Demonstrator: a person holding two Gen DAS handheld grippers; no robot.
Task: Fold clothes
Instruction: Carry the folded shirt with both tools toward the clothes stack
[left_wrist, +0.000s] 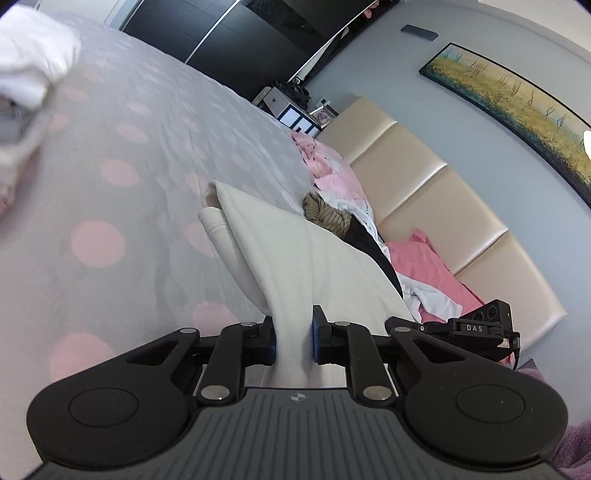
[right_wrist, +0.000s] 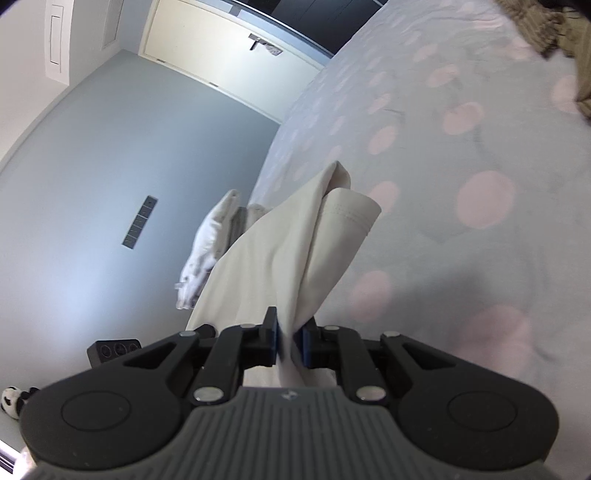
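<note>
Both tongs are clamped on one cream-white soft cotton garment (left_wrist: 295, 258), the left tongs (left_wrist: 294, 341) and the right tongs (right_wrist: 289, 341) each pinching a bunched part of it. The cloth runs straight forward from each pair, its long axis along the fingers, held above the grey bedspread with pink dots (left_wrist: 122, 192). Neither hand looks nearer; the stitched hem (right_wrist: 351, 216) droops toward the bed.

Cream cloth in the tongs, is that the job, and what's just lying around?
Job: cream garment, pinched by left tongs and right tongs; polka-dot bedspread.

Lying about: pink pillow, clothes pile, painting, toy panda.
</note>
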